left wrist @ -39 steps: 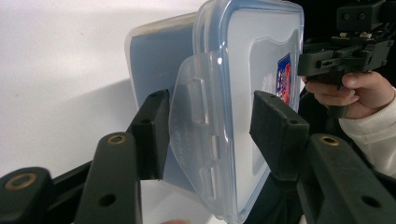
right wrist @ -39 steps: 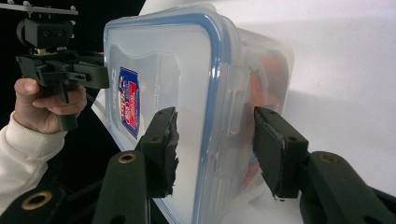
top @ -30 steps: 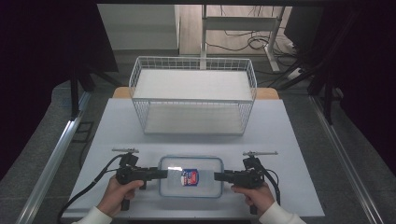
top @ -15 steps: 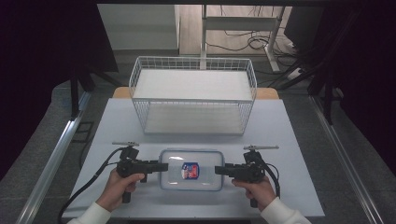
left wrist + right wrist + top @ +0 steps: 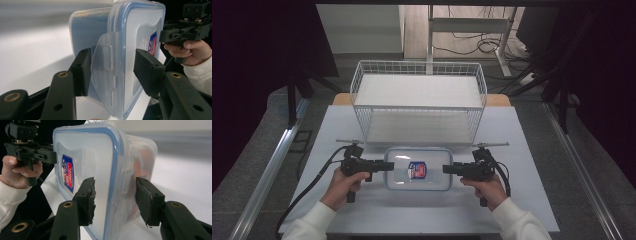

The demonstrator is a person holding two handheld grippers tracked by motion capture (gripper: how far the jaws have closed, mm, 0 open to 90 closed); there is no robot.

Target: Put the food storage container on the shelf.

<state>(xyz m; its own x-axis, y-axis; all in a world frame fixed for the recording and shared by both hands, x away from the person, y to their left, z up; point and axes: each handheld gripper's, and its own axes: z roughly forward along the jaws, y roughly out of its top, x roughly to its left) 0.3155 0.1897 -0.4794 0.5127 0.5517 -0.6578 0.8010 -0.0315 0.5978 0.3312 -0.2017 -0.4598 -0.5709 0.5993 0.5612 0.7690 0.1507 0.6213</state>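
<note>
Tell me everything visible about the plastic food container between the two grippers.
The container is clear plastic, rectangular with rounded corners. Its lid has a blue rim seal, a red and blue label on top and a flap latch at each short end. It lies flat, lid closed, on the white table, just in front of the wire basket. The left gripper and right gripper each straddle an end latch, jaws apart.

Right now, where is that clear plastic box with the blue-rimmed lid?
In the high view the plastic box lies on the table, just before the wire basket, between the left gripper and right gripper.
</note>
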